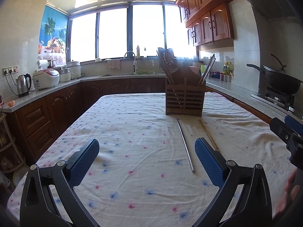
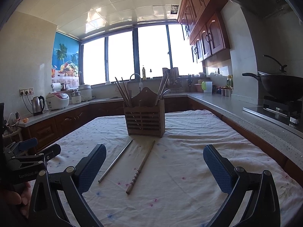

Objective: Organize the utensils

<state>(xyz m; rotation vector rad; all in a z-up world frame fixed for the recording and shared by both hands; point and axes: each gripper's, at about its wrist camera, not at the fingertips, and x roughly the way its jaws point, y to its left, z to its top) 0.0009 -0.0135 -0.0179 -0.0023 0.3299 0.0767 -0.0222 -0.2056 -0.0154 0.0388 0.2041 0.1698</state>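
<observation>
You are at the pick-up step; both the left gripper (image 1: 146,158) and right gripper (image 2: 154,167) hang wide open, empty; the slim steel chopstick (image 2: 115,161) and brown wooden chopstick (image 2: 141,167) lie at twelve o'clock, before the slatted wooden holder (image 2: 144,120); next, close on one.

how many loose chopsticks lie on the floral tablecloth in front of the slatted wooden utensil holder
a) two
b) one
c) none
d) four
a: a silver metal chopstick and a brown wooden chopstick lie side by side, apart, on the white floral tablecloth in front of the slatted wooden utensil holder; the rest stand inside the holder.
</observation>
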